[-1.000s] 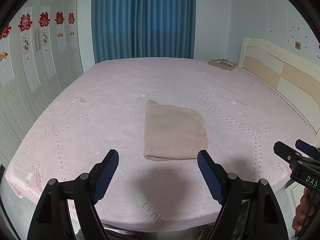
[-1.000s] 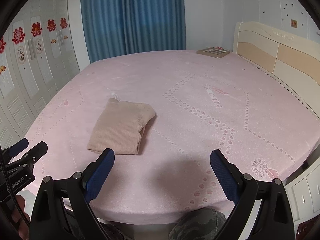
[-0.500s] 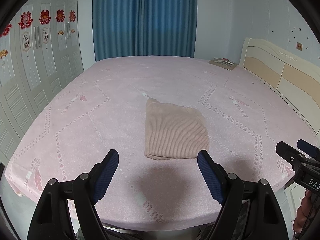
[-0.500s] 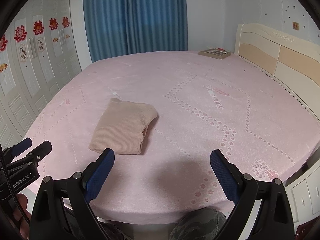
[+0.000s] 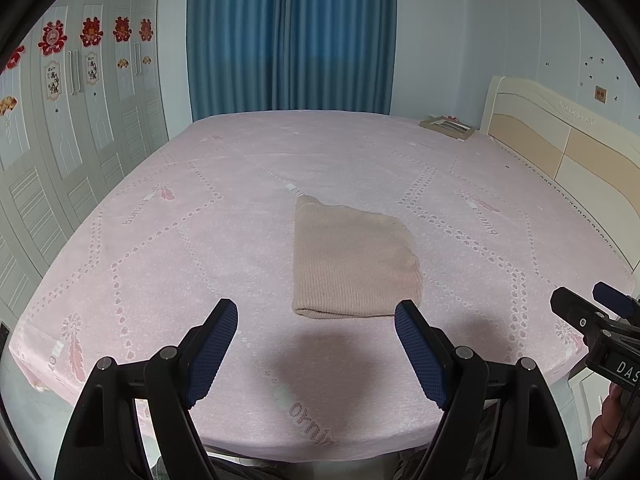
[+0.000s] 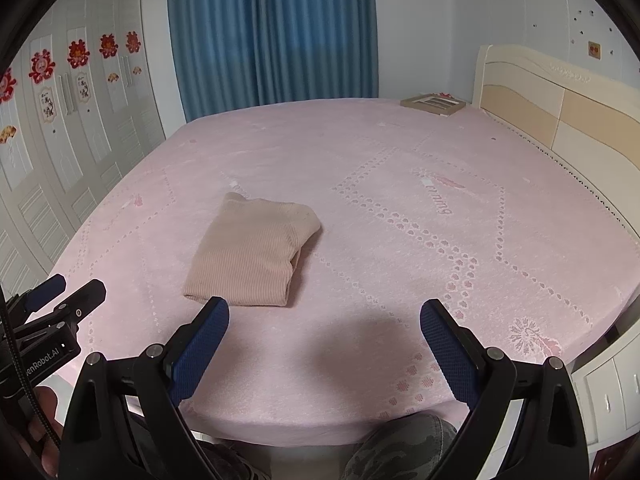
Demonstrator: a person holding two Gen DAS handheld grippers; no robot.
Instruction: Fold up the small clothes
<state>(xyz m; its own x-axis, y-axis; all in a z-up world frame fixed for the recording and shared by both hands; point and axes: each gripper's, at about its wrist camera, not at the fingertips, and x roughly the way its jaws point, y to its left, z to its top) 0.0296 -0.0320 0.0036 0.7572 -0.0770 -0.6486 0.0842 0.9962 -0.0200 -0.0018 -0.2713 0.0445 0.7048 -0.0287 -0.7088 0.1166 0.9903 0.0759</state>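
A wide bed (image 5: 224, 240) under a pink sheet patterned with dotted diamonds and feathers fills the room. Its cream and tan headboard (image 5: 560, 148) runs along the right side. A flat framed picture (image 5: 447, 126) lies at the far right corner of the bed. Blue curtains (image 5: 292, 36) hang at the far wall. On the left, white wardrobe doors (image 5: 80, 120) carry red paper decorations (image 5: 91, 33).

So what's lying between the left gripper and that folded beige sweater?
Nothing but bare pink bedsheet, shadowed, between the left gripper and the sweater, in the left wrist view.
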